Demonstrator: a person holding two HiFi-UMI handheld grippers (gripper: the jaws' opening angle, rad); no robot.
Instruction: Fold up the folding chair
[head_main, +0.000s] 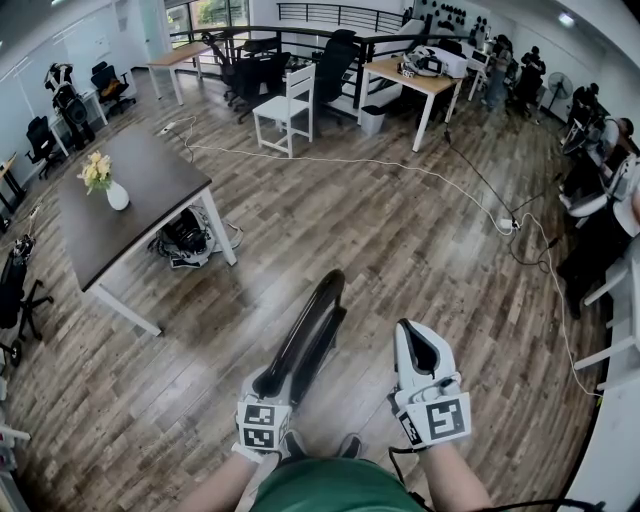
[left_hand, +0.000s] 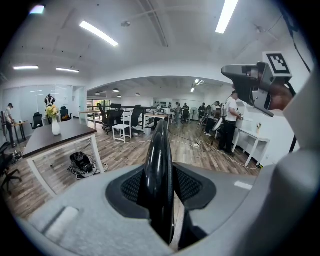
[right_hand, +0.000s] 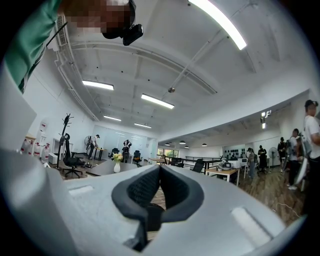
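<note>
Pointing forward, folding chair extends lengthwise from left gripper.

Wood-plank floor, a dark table with a flower vase, a white chair, ceiling strip lights.

A glossy black folding chair, folded flat into a thin slab, slants upright, edge-on, well right of the dark table.
</note>
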